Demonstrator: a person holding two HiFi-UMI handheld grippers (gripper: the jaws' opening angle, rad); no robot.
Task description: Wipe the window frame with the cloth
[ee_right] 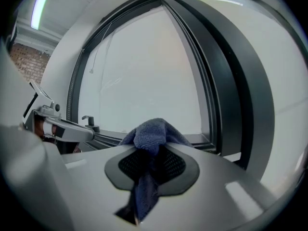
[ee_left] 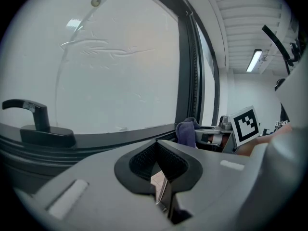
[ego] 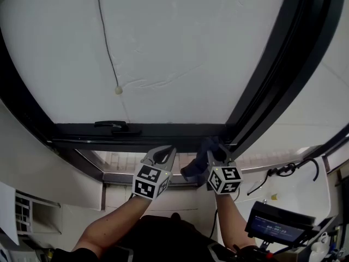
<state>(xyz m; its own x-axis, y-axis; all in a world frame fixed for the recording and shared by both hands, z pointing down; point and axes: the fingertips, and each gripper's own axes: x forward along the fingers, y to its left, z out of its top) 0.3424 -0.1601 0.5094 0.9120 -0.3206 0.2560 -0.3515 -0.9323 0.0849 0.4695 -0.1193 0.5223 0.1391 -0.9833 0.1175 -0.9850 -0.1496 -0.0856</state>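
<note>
right gripper view has the right gripper with fingers clamped on the blue cloth near the dark window frame lower corner, while the left gripper fingers sit together, empty.

2 tongs, 1 cloth, 1 window frame.

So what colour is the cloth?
The cloth is dark blue; the right gripper view shows it best.
</note>
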